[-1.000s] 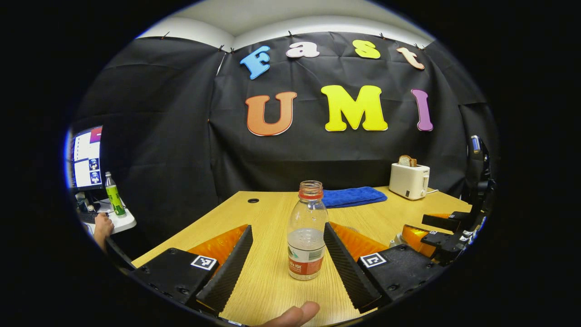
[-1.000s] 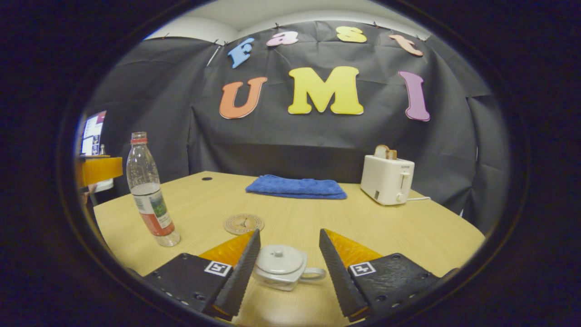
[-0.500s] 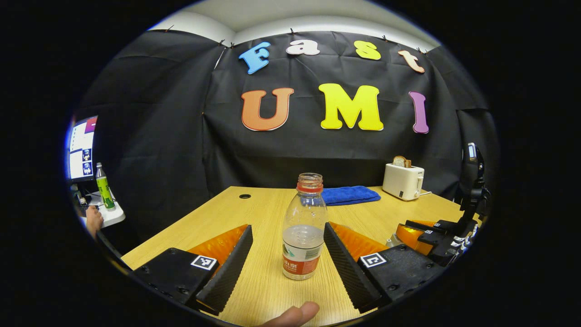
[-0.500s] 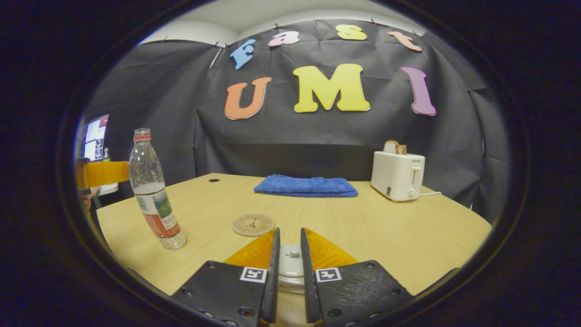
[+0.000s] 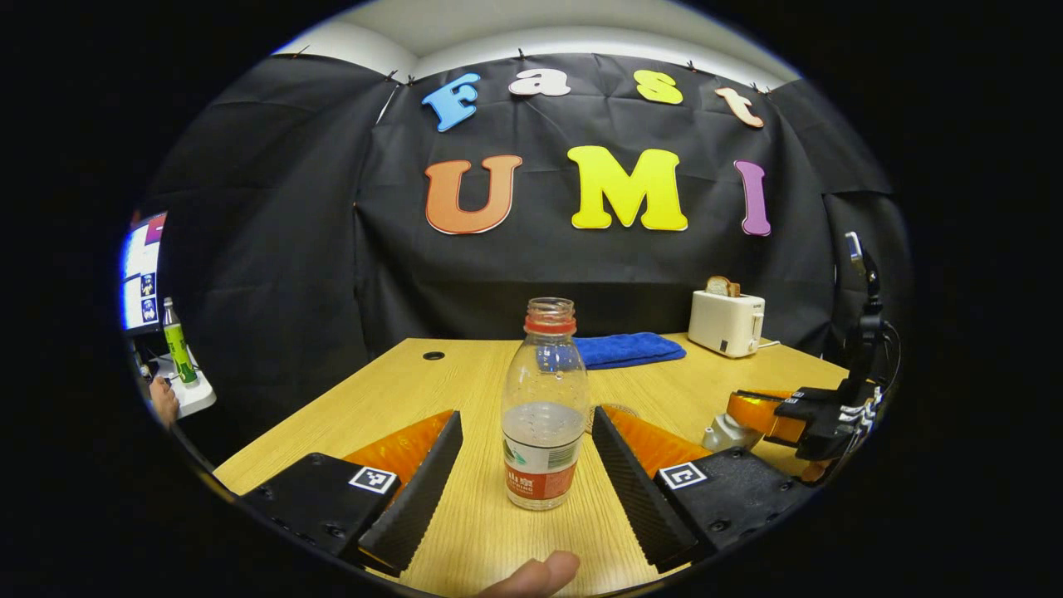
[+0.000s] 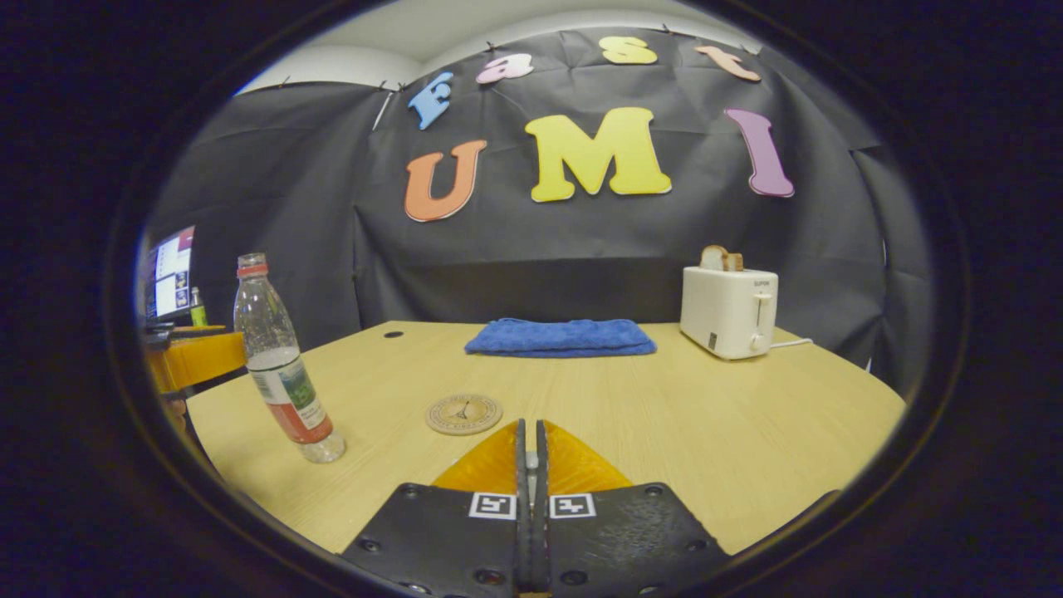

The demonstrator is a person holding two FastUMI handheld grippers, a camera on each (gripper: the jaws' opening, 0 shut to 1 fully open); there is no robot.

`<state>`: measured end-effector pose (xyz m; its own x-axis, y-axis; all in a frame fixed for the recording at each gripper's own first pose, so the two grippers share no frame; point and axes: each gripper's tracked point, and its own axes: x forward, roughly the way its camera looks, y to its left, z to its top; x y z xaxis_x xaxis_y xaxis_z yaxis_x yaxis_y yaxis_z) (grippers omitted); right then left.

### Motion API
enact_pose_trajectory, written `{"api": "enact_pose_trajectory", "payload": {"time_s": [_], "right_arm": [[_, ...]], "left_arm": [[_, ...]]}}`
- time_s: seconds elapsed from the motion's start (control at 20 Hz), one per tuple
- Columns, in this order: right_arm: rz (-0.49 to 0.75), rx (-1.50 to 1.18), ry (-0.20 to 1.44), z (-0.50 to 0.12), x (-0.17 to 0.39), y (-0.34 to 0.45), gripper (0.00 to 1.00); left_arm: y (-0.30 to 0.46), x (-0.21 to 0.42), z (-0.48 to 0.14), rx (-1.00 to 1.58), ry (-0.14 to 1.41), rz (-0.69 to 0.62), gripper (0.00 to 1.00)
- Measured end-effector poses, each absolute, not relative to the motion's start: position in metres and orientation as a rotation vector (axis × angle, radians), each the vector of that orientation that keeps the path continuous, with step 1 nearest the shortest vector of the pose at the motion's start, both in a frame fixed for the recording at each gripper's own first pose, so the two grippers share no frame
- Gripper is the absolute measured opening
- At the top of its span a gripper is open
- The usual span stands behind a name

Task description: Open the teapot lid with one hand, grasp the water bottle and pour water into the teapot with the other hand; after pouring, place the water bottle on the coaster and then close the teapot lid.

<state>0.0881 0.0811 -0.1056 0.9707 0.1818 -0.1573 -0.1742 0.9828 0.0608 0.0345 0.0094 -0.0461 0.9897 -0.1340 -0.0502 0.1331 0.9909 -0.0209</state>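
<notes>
Left gripper [image 5: 519,453]: fingers spread wide at the bottom of the left gripper view, one on each side of the water bottle; neither finger touching it

Water bottle [image 5: 541,407]: upright, uncapped, partly filled; centre of the left gripper view, standing on the table [image 5: 399,390]; at left in the right gripper view [image 6: 278,357]

Right gripper [image 6: 529,473]: fingers drawn almost together at bottom centre of the right gripper view; a small pale piece shows in the slit between them, and whether they pinch the lid cannot be told; seen from the side at right edge of the left gripper view [image 5: 818,411]

Teapot [image 5: 727,432]: pale body at lower right of the left gripper view, directly beneath the right gripper; lid hidden

Coaster [image 6: 463,413]: round, flat on the table, centre of the right gripper view, between bottle and gripper

Blue towel [image 6: 560,338]: folded, far side of table; toaster [image 6: 729,309] to its right
</notes>
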Motion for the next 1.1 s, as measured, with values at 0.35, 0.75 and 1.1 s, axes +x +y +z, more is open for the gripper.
{"api": "enact_pose_trajectory", "payload": {"time_s": [0.35, 0.75, 1.1], "right_arm": [[0.137, 0.048, 0.043, -0.061, 0.069, 0.059, 0.0], [0.1, 0.012, -0.013, -0.034, 0.053, 0.038, 0.0], [0.086, 0.024, 0.008, -0.038, 0.056, 0.029, 0.0]], "left_arm": [[-0.002, 0.046, -0.054, -0.005, -0.009, -0.178, 0.99], [-0.004, 0.079, -0.078, -0.021, -0.008, -0.17, 0.98], [-0.005, 0.083, -0.085, -0.041, 0.004, -0.181, 0.8]]}}
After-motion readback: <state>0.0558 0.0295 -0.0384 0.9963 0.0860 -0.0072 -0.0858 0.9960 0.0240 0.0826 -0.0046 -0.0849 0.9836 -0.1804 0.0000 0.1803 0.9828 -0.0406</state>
